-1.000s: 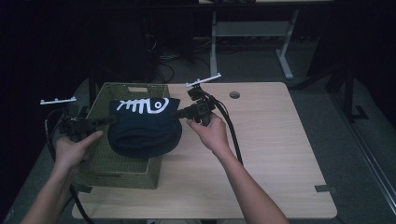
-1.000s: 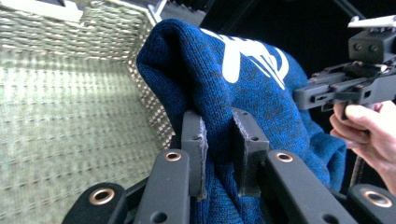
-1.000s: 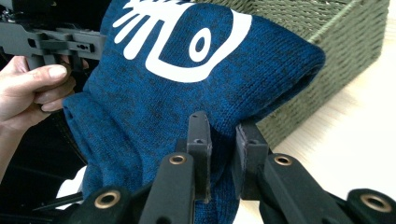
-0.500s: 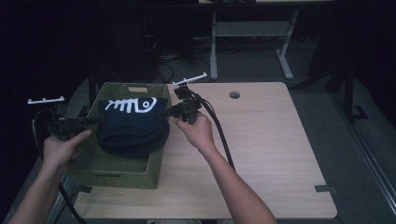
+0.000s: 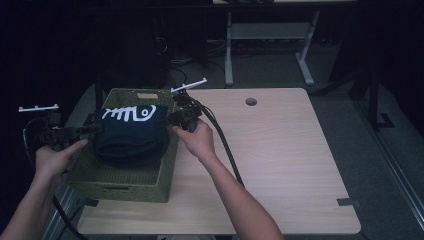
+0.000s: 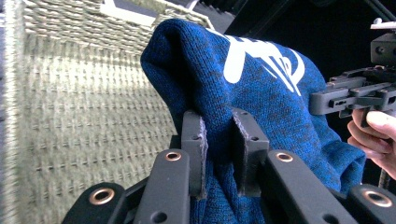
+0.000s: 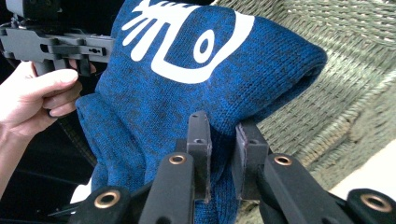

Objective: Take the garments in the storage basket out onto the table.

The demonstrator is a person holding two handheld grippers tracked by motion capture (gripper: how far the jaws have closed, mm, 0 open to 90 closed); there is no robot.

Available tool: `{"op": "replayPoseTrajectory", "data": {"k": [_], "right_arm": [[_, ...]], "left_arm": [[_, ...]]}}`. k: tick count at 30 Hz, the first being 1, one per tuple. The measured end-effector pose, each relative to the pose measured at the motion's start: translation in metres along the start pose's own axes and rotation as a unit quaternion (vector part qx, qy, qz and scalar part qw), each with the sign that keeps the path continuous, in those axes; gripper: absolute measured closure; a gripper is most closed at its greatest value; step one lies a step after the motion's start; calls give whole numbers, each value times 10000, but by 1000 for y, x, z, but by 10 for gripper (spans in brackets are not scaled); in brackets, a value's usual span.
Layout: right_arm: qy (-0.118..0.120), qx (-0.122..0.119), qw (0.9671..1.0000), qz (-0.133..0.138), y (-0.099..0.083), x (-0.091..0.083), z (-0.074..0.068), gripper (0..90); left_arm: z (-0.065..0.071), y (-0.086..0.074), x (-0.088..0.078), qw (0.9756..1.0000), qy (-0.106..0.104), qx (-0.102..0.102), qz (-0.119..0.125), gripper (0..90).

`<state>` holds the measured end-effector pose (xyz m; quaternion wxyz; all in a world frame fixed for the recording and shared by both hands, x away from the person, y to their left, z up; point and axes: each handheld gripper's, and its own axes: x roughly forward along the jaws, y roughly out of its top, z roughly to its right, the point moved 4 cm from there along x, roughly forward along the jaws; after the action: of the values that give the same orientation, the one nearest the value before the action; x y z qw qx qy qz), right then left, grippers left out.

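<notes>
A folded dark blue knitted sweater (image 5: 131, 135) with a white print hangs over the green woven basket (image 5: 120, 182) at the table's left end. My left gripper (image 5: 95, 128) is shut on the sweater's left edge, my right gripper (image 5: 170, 119) on its right edge. In the left gripper view the pads pinch a fold of the sweater (image 6: 243, 79) at the left gripper (image 6: 219, 154), with the basket's wall (image 6: 84, 107) behind. In the right gripper view the right gripper (image 7: 222, 156) clamps the sweater (image 7: 187, 79) above the basket's weave (image 7: 355, 79).
The light wooden table (image 5: 280, 150) stretches right of the basket, with a round cable hole (image 5: 251, 101) near its far edge. Black cables (image 5: 225, 145) trail from the right gripper across the table. A white desk frame (image 5: 270, 35) stands behind on the dark floor.
Both grippers have carried the sweater leftward, from over the basket's right side to over its middle, and slightly lower. Both grips stay as they were.
</notes>
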<state>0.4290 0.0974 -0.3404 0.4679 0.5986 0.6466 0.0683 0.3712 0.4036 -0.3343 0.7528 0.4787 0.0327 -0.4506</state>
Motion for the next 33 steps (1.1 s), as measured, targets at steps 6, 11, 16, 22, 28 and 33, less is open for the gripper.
{"op": "replayPoseTrajectory", "data": {"k": [6,11,16,22,28,33], "right_arm": [[14,57,10000,-49,1,11,-1,786],[-6,79,9999,-89,1,20,2,785],[-39,87,9998,-167,-2,29,5,784],[-93,127,9994,-300,-5,41,10,782],[-137,153,9992,-347,-8,47,16,782],[-243,141,9988,-408,-10,52,19,780]], "left_arm": [[-9,-1,-2,10000,51,-28,1,769],[-17,-3,0,9999,91,-89,-46,769],[-27,-7,2,9997,158,-145,-112,767],[-35,-13,8,9992,281,-179,-232,764],[-41,-14,13,9987,352,-209,-312,762],[-44,-15,18,9980,453,-216,-395,759]]}}
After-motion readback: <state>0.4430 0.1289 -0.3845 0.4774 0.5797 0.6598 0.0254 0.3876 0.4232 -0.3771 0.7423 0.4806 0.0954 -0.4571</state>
